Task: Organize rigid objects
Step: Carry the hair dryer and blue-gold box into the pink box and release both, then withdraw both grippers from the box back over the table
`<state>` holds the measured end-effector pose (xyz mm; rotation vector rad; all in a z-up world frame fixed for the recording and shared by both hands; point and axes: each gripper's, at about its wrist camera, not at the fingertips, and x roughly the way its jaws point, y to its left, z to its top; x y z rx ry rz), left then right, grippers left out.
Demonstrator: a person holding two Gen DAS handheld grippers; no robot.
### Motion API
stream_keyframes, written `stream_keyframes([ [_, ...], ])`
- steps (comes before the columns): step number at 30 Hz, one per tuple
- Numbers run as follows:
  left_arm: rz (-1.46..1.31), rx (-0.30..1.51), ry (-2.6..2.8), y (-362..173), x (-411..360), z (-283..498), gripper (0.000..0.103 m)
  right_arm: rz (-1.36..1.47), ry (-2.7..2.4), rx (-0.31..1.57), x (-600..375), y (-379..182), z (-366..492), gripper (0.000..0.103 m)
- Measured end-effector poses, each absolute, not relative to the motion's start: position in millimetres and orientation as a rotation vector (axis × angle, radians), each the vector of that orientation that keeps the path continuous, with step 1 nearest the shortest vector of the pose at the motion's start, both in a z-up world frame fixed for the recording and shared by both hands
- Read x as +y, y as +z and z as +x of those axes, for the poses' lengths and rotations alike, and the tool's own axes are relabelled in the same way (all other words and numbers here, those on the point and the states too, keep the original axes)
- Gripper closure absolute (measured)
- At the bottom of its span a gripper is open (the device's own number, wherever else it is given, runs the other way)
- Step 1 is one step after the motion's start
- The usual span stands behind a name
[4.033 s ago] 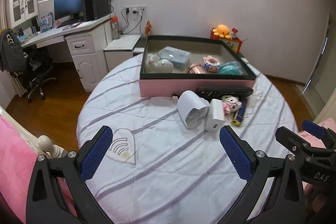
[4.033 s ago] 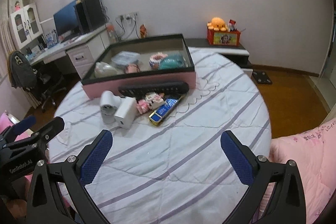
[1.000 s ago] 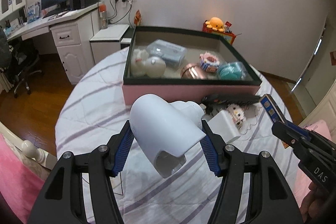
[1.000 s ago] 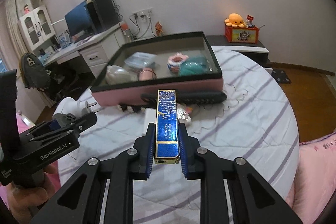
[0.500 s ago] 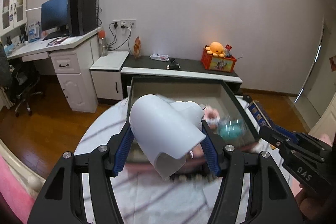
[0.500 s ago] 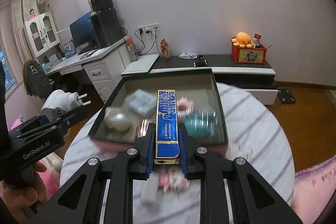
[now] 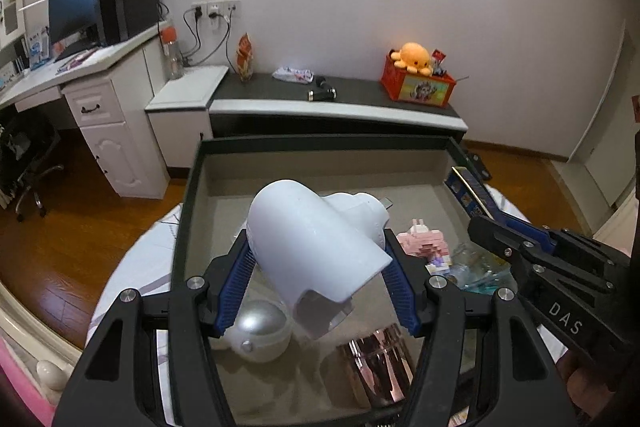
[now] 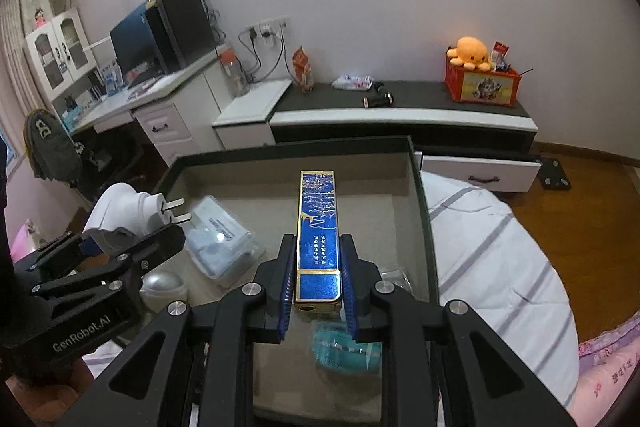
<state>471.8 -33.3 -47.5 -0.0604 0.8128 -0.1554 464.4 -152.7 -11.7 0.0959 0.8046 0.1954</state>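
Observation:
My left gripper (image 7: 316, 263) is shut on a white plug adapter (image 7: 316, 247) and holds it above the open dark-rimmed box (image 7: 192, 187). The adapter (image 8: 128, 211) and left gripper also show in the right wrist view. My right gripper (image 8: 318, 267) is shut on a long blue box with gold trim (image 8: 319, 227), held over the same box (image 8: 420, 195). The blue box also shows in the left wrist view (image 7: 472, 195). Inside the box lie a silver-white ball (image 7: 258, 331), a copper cup (image 7: 376, 367), a pink toy (image 7: 424, 239), a clear packet (image 8: 220, 239) and a teal item (image 8: 344, 347).
The box sits on a round table with a striped white cloth (image 8: 492, 259). Behind are a low dark-topped cabinet (image 7: 340, 103) with an orange plush on a red box (image 7: 416, 75), and a white desk (image 7: 92, 87) with a monitor. A pink bed edge (image 8: 608, 363) is at the right.
Both grippers have moved forward with their objects and now hover over the box's inside. The items in front of the box have dropped out of view.

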Motion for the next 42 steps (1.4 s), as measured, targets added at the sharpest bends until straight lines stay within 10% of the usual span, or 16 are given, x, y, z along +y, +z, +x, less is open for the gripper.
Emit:
stream_keyframes([
  [13, -0.007, 0.910, -0.145, -79.3, -49.8, 485.9, 0.038, 0.073, 0.197, 0.897, -152.0, -36.5, 481.4, 0.081],
  [20, -0.041, 0.853, -0.086, -63.5, -33.9, 467.9, 0.007, 0.118, 0.144, 0.867, -168.5, -29.9, 473.4, 0.020],
  [42, -0.104, 0.707, -0.055, -11.0, 5.1, 319.2, 0.000, 0.267, 0.167, 0.714, -180.3, 16.0, 339.8, 0.000],
])
